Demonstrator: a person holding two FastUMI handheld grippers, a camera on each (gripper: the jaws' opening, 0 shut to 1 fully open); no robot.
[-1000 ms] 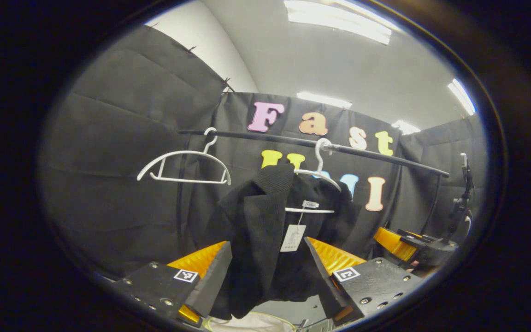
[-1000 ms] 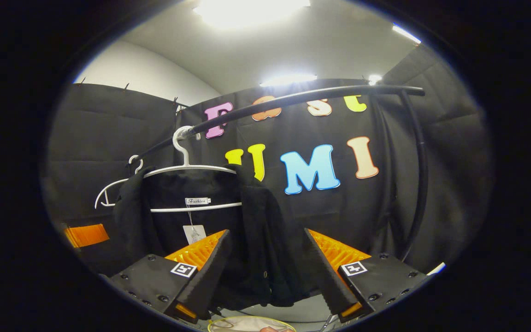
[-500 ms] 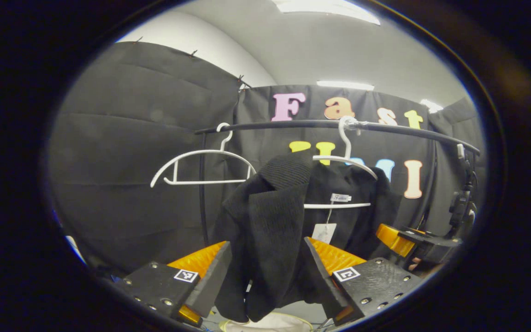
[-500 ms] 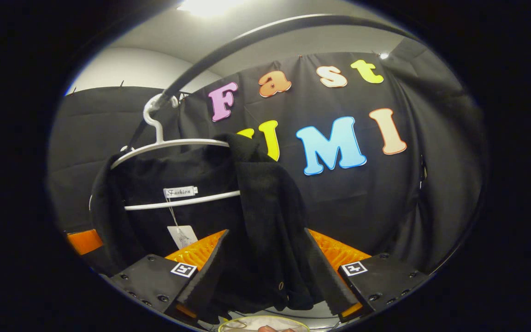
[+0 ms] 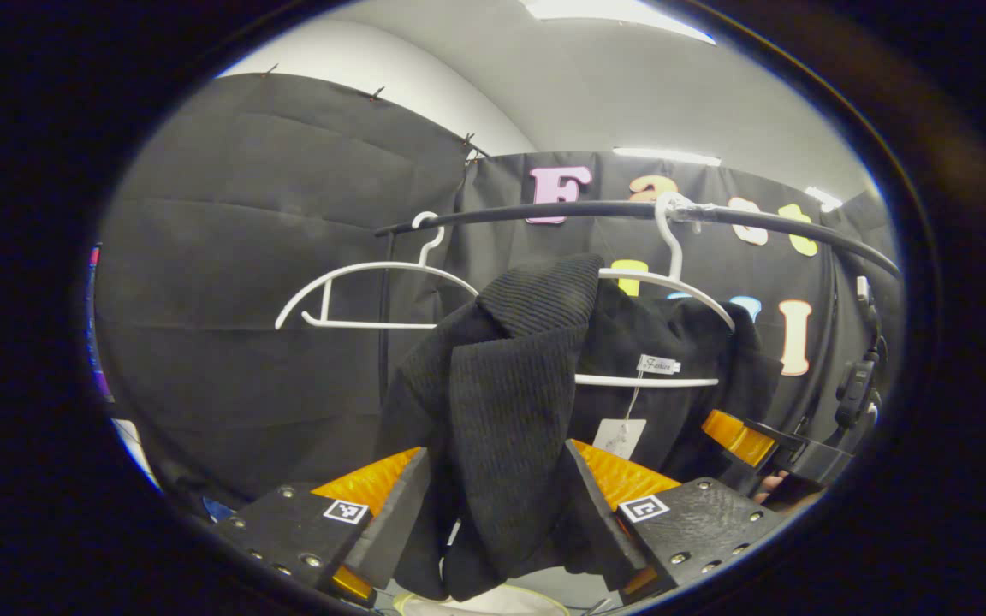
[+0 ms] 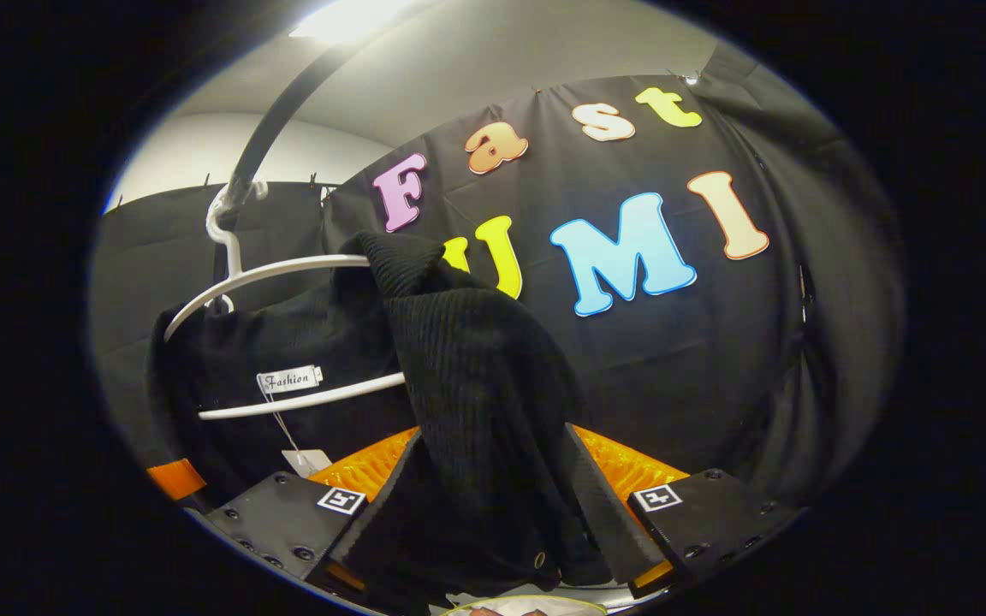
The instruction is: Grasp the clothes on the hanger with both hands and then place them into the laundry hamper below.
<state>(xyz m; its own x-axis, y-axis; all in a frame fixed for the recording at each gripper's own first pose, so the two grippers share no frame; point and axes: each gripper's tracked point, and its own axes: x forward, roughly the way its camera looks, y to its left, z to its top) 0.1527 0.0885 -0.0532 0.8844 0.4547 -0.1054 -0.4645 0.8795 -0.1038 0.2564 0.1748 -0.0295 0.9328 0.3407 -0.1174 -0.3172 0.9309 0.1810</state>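
left gripper (image 5: 493,505) and right gripper (image 6: 493,513) at the black knit garment (image 5: 510,385), which hangs on a white hanger (image 5: 673,282) hooked over the dark rail (image 5: 596,210) in front of the booth's black cloth wall; a second, bare white hanger (image 5: 365,295) hangs farther along the same rail. the garment is a dark ribbed cardigan or jacket, open at the front, with a folded collar or lapel, a small sewn label at the neck and a pale swing tag (image 5: 620,436) dangling below it. in the left gripper view one front panel drops between the spread fingers (image 5: 390,513); whether they already press on the cloth cannot be told. in the right gripper view the other front panel (image 6: 476,411) fills the gap between that gripper's fingers (image 6: 600,513), and contact on both sides is likewise uncertain. judged from its drape, the fabric is soft, light and limp, not fragile; it will sag and slide rather than keep shape, so each hold is best taken high on a front panel, near the shoulder, gathering a thick fold. a pale rim, probably the laundry hamper (image 5: 493,603), shows just below the hem.
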